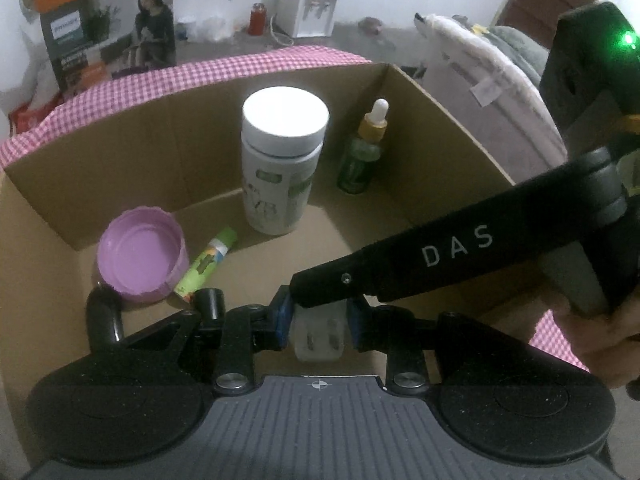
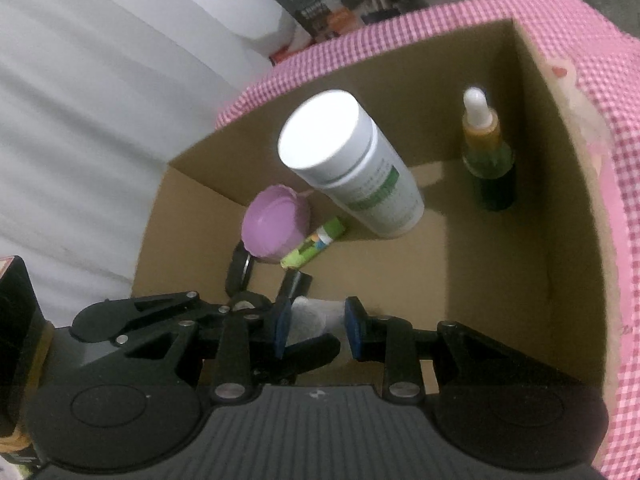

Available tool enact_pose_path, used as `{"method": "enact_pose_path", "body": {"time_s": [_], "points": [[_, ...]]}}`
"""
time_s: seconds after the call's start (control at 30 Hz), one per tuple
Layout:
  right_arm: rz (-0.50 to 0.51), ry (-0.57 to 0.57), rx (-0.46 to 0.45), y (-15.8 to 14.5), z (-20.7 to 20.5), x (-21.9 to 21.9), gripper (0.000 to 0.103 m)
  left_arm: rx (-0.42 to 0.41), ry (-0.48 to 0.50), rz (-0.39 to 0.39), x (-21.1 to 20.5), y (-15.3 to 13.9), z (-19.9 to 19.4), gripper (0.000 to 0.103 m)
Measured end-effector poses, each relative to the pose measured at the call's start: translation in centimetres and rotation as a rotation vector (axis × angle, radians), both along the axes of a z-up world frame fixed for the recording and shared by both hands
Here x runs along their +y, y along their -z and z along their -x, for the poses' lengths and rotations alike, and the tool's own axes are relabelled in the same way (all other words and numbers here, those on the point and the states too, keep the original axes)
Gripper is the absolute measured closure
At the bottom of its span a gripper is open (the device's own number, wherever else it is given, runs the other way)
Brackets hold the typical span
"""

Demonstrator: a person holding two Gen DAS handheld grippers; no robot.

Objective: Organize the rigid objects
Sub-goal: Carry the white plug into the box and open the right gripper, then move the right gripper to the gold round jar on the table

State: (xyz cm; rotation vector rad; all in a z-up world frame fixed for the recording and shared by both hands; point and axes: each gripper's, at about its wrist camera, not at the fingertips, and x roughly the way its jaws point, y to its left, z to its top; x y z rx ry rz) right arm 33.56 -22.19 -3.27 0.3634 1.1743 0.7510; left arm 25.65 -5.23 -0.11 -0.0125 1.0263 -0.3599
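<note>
We look down into an open cardboard box (image 1: 120,160) that sits on a bench covered with pink gingham cloth (image 1: 192,74). Inside the box, a tall white supplement bottle (image 1: 282,160) with a white cap stands upright near the back wall. In the far right corner stands a dark green dropper bottle (image 1: 362,152) with a yellow collar and white bulb, apart from the white bottle. On the box floor to the left lies a purple lid (image 1: 140,254), hollow side up, and just beside it a small green tube (image 1: 206,264) lies on its side. A black round object (image 1: 104,316) rests against the near edge of the purple lid; we cannot tell what it is.

Our left hand-held gripper (image 1: 320,322) is closed narrowly on a small white translucent block (image 1: 320,332), pinched between its blue pads, low over the near part of the box floor. The right hand-held gripper (image 2: 314,326) reaches in from the right; in the left wrist view its black finger crosses over the block. From the right wrist view its blue pads (image 2: 354,328) stand either side of the same white block (image 2: 310,318), slightly wider than it, the left pad close against it and the right pad showing a thin gap.
</note>
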Motion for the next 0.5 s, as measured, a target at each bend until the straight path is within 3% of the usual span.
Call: {"method": "enact_pose_path", "body": {"time_s": [0.1, 0.17, 0.23, 0.27, 0.33, 0.4, 0.5], "points": [[0.0, -0.002, 0.009, 0.3, -0.2, 0.0, 0.069, -0.008, -0.01, -0.002, 0.0, -0.3, 0.1, 0.073], [0.002, 0.003, 0.007, 0.3, -0.3, 0.1, 0.067, -0.018, -0.01, 0.0, 0.0, -0.7, 0.4, 0.063], [-0.005, 0.001, -0.011, -0.1, 0.0, 0.0, 0.065, -0.046, -0.018, -0.004, 0.0, -1.4, 1.0, 0.039], [-0.007, 0.0, -0.03, -0.5, 0.3, -0.1, 0.062, -0.064, -0.023, -0.015, -0.1, -1.7, 1.3, 0.032], [-0.009, 0.004, -0.083, -1.6, 1.1, -0.2, 0.047, -0.105, -0.04, -0.036, -0.2, -2.6, 2.3, 0.012], [-0.015, 0.012, -0.152, -3.0, 2.2, -0.5, 0.042, -0.143, -0.057, -0.059, -0.4, -3.5, 3.1, 0.001], [-0.032, 0.025, -0.235, -5.0, 3.9, -1.1, 0.034, -0.199, -0.067, -0.088, -0.5, -4.8, 4.7, 0.001]]}}
